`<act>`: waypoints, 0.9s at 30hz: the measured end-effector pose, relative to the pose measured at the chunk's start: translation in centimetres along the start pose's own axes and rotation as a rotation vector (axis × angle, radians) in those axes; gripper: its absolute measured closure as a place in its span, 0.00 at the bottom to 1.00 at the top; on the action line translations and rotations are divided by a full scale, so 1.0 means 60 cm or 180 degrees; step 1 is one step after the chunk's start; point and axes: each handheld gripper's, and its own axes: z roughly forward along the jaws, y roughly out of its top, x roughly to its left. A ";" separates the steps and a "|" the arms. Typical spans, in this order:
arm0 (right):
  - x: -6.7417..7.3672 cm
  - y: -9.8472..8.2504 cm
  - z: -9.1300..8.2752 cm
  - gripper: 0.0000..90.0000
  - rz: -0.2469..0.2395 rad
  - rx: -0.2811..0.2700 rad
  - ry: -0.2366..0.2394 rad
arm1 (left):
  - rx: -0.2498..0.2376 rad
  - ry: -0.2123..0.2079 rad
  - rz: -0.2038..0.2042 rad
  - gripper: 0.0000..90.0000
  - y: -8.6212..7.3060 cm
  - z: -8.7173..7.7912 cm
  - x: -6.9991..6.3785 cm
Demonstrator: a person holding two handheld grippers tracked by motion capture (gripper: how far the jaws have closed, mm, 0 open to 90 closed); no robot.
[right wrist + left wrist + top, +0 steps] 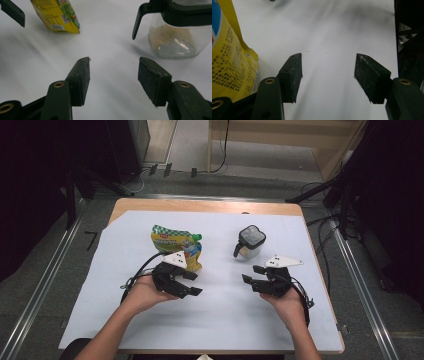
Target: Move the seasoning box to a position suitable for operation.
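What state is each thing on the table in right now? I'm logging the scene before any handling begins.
Yellow pouch: standing upright, green cap on, not gripped.
Clear jar: upright, black lid on, some pale grains at the bottom.
Left gripper: jaws open, nothing between them, beside the pouch.
Right gripper: jaws open, nothing between them, short of the jar.
White sheet: lying flat over the tabletop.

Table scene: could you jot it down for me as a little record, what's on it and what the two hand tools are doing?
surface: white sheet on a wooden table
left item: yellow-green spouted pouch, upright
right item: clear jar with black lid and handle, a little beige powder inside
left tool: open, empty, beside the pouch
right tool: open, empty, short of the jar
contact: neither tool touches an item
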 end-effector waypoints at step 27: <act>-0.003 -0.002 0.002 0.45 -0.0018 0.0064 0.0061 | -0.0043 -0.0097 -0.0175 0.49 0.011 0.006 -0.007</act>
